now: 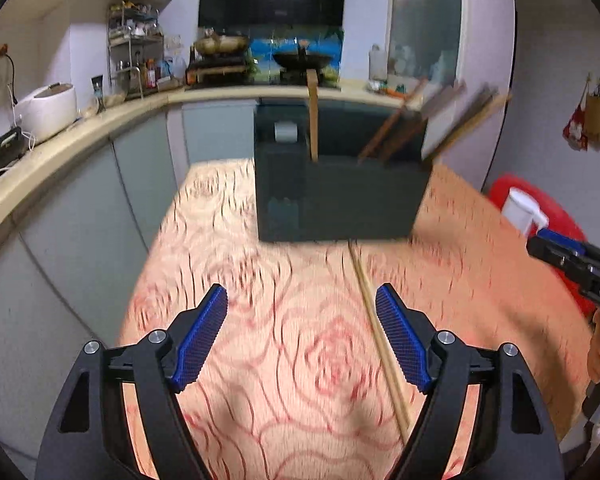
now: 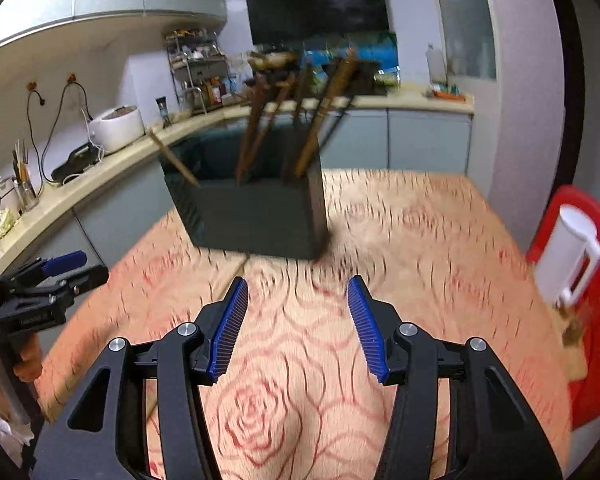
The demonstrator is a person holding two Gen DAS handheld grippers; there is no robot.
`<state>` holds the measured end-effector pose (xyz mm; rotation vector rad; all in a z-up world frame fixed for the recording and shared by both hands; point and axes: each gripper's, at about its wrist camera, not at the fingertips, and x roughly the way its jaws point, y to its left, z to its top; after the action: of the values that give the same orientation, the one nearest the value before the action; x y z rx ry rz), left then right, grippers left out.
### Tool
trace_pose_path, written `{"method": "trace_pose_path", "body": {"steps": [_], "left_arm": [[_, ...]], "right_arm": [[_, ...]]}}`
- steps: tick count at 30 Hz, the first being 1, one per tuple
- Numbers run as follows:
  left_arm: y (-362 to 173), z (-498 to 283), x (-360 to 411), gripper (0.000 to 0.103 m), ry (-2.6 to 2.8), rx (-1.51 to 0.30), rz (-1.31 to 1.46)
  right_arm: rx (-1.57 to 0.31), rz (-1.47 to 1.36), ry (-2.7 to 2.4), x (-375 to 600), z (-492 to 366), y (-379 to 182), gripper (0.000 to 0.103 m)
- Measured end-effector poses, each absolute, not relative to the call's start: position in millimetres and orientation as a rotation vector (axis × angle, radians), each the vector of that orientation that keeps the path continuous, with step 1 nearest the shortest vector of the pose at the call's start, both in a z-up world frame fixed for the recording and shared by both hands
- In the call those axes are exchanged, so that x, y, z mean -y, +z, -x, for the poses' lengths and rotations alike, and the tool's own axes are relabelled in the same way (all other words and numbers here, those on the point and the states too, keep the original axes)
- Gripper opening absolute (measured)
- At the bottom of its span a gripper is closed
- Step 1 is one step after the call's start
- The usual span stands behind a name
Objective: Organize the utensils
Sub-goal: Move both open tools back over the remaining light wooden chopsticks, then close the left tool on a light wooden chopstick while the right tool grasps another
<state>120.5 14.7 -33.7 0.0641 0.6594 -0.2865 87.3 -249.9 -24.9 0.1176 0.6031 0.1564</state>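
Left wrist view, item one: single wooden chopstick (image 1: 374, 328), flat on table (image 1: 260, 320), running from foot of holder toward camera, passing just inside one blue pad.

Item two: dark rectangular utensil holder (image 1: 340, 200), upright at far part of table; several wooden utensils (image 1: 392, 132) inside, leaning at mixed angles; one flat wooden handle (image 1: 313, 116) nearly upright. Same holder (image 2: 256, 212) in right wrist view, utensils (image 2: 260, 132) fanned out above rim.

Item three: left gripper (image 1: 302, 336), fingers well apart, nothing between pads; chopstick close beside one pad, contact not determinable through blur.

Item four: right gripper (image 2: 298, 328), fingers apart at moderate gap, empty, above bare cloth. Also visible at right edge of left wrist view (image 1: 572, 264); left gripper likewise at left edge of right wrist view (image 2: 44, 284).

Item five, surroundings: rose-patterned covering on table; red chair (image 2: 596, 320) with white jug (image 2: 572, 256) at right; kitchen counter (image 1: 80, 128) with rice cooker (image 1: 48, 110) behind.

Risk notes, judged: thin chopstick lying flat likely to roll or skid from pads on closing; off-centre approach could push it toward table edge. Crowded holder, leaning utensils: insertion may snag or tip contents. Heavy blur suggests fast motion, raising overshoot into cloth.
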Motion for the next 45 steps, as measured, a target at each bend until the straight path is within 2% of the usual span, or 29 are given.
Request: {"method": "trace_pose_path", "body": {"steps": [7,18,26,41,45], "left_arm": [[-70.6,-89.5,-0.8,0.074,-0.311,-0.699,-0.131],[-96.3,-48.6,14.6,0.074,-0.432,-0.766,-0.105],[-110.1,-51.3,21.1,0.073,-0.415,-0.803,-0.138],[-110.1,-61.7,4.1,0.04,-0.347,-0.807,-0.145],[-109.8,-63.8,0.2,0.028,-0.33,-0.805,-0.145]], "right_arm": [[-0.634,-0.104,0.152,236.6,-71.9,-59.4,0.051],[-0.661,-0.093,0.15,232.1,-66.8,-71.2,0.051],[-0.666,-0.083,0.157,227.5,-66.9,-73.9,0.051],[-0.71,-0.008,0.276,180.9,-60.7,-86.1,0.051],[-0.731,0.024,0.315,163.9,-60.1,-90.7,0.051]]}}
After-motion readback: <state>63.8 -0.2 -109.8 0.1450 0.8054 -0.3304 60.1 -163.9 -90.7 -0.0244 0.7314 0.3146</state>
